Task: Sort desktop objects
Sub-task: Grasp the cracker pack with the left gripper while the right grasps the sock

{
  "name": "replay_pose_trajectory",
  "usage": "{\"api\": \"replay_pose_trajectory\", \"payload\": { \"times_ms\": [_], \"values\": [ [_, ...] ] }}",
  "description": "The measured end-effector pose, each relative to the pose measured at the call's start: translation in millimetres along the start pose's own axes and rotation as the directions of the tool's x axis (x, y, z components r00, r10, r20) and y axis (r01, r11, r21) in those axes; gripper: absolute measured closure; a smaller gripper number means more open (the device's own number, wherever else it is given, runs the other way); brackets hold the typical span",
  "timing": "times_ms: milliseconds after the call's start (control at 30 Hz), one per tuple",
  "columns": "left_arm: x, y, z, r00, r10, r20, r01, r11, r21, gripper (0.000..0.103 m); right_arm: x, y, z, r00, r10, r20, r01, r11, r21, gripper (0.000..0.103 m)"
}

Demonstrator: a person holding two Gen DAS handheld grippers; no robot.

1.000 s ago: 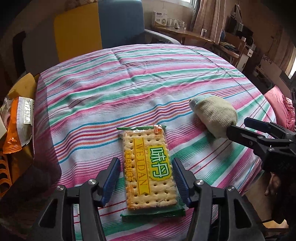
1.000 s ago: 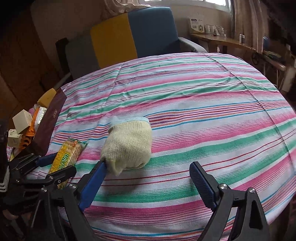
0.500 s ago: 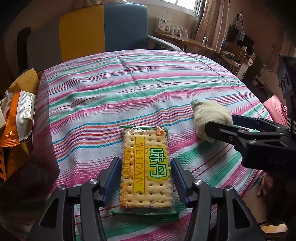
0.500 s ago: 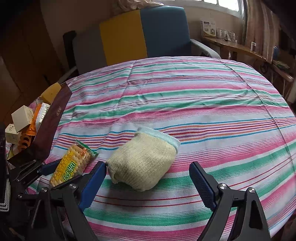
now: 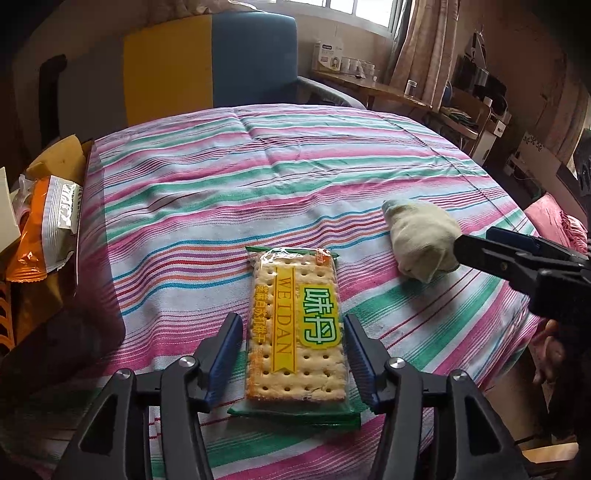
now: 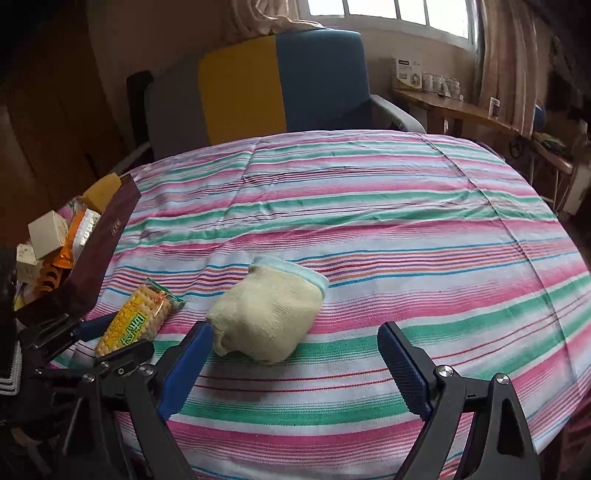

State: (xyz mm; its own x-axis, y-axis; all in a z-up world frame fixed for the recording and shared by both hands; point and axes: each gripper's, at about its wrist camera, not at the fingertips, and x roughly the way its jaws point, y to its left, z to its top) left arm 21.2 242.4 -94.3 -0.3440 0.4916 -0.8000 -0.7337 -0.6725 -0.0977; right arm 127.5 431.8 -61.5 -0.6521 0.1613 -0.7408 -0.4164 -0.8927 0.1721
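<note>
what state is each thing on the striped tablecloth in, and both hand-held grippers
green-edged clear-wrapped cracker packet: sealed, lying flat, between the left fingers, ungripped
rolled cream knitted sock with pale blue cuff: lying on its side, ungripped
left hand-held gripper: open
right hand-held gripper: open, sock near its left finger

A yellow-and-blue armchair [image 6: 280, 85] stands behind the striped tablecloth [image 6: 369, 206], below a bright window [image 6: 391, 14].

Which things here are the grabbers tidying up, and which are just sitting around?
Being tidied:
- cracker packet, between the open left gripper fingers
- rolled sock, in front of the open right gripper

Just sitting around:
- armchair
- striped tablecloth
- orange snack bag in the box at the table's left edge
</note>
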Motion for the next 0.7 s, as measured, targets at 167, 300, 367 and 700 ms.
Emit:
{"api": "replay_pose_trajectory", "payload": {
  "times_ms": [167, 300, 367, 700],
  "values": [
    [-2, 2, -1, 1.0, 0.009, -0.001, -0.009, 1.0, -0.007, 0.046, -2, -6, 4, 0.999, 0.028, -0.022, -0.025, 0.992, 0.121, 0.011],
    [-4, 4, -3, 1.0, 0.006, 0.0, -0.006, 1.0, -0.006, 0.046, 7, 9, 9, 1.0, 0.003, -0.026, 0.0, 0.994, 0.112, 0.011],
    [-4, 5, -3, 1.0, -0.003, 0.0, 0.003, 1.0, -0.003, 0.046, 16, 17, 11, 0.999, -0.004, -0.037, 0.008, 0.995, 0.095, 0.011],
    [-2, 4, -4, 1.0, -0.009, 0.005, 0.009, 1.0, 0.023, 0.047, 36, 33, 6, 0.999, -0.023, -0.046, 0.022, 1.0, -0.013, 0.033]
  ]
}}
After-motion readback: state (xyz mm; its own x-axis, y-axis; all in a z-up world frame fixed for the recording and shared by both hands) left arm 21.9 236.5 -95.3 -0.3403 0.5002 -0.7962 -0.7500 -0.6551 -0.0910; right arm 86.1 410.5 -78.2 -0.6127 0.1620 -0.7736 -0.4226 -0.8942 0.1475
